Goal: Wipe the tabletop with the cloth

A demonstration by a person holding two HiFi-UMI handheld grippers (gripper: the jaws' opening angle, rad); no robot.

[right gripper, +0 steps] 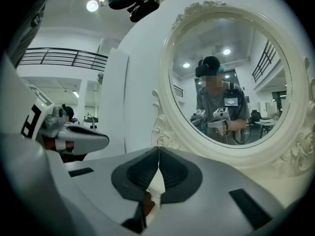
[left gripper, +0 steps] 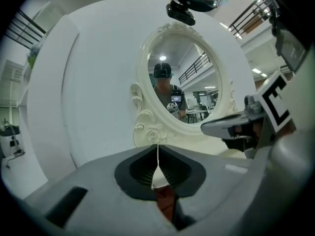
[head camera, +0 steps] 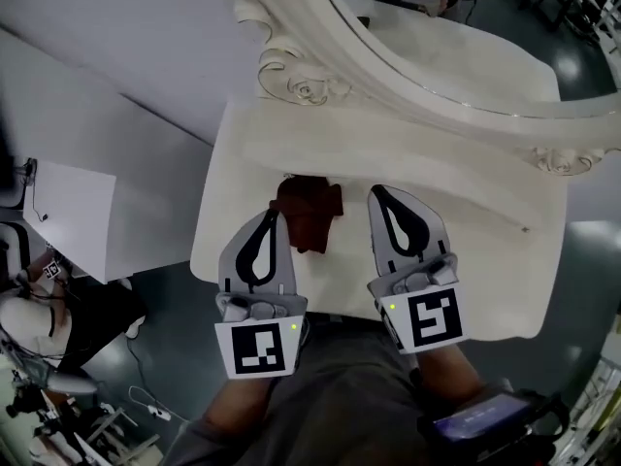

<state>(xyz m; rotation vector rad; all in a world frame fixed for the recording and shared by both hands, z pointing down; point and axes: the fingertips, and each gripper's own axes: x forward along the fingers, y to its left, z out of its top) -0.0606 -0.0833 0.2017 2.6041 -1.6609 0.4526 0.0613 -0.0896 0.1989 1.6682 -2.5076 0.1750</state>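
A crumpled dark red-brown cloth (head camera: 309,212) lies on the cream tabletop (head camera: 475,231), near its front edge. My left gripper (head camera: 275,212) hovers at the cloth's left side, its tip at the cloth's edge and its jaws closed tip to tip. In the left gripper view (left gripper: 158,149) the cloth (left gripper: 165,200) shows below, through the gap behind the touching tips. My right gripper (head camera: 376,192) is just right of the cloth, a little apart from it, also shut. In the right gripper view (right gripper: 158,151) a bit of cloth (right gripper: 146,206) shows low down.
An oval mirror in an ornate cream frame (head camera: 301,85) stands at the back of the table and reflects a person holding the grippers. White panels (head camera: 87,115) lie to the left. Below the table's left edge is dark floor with cables (head camera: 146,406).
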